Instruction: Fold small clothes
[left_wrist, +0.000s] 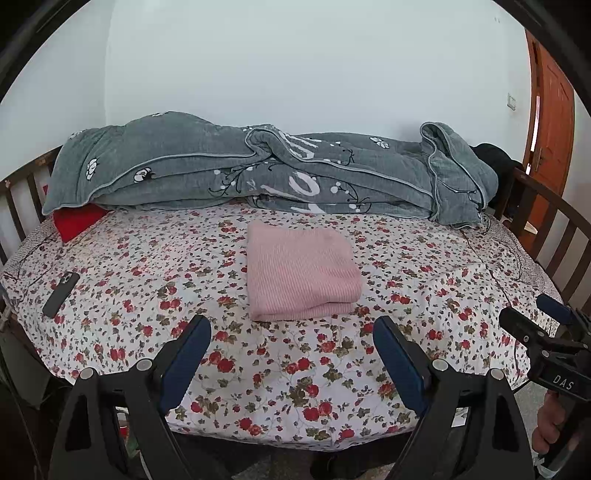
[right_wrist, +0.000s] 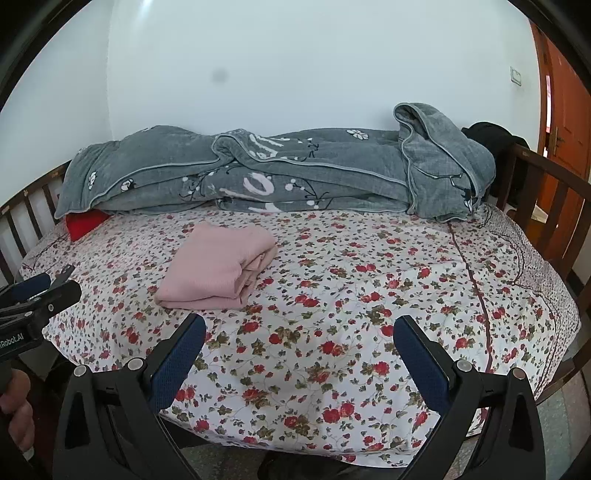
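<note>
Both wrist cameras look forward and slightly down from the near edge of the floral-sheeted bed (left_wrist: 295, 369), left view left of right, sharing the folded pink knit garment (left_wrist: 301, 275) and grey quilt (right_wrist: 258, 173).

Garment (left_wrist: 301, 269) plain pink, ribbed. Sheet (left_wrist: 332, 369) white with red roses, green leaves. Quilt (left_wrist: 221, 166) grey, white flowers, black stems, white lettering. Cushion (left_wrist: 75, 221) red. Phone (left_wrist: 61, 294) dark grey. Door (left_wrist: 554, 110) orange-brown. Wall (left_wrist: 295, 66) white. Pads (left_wrist: 186, 358) blue.
</note>
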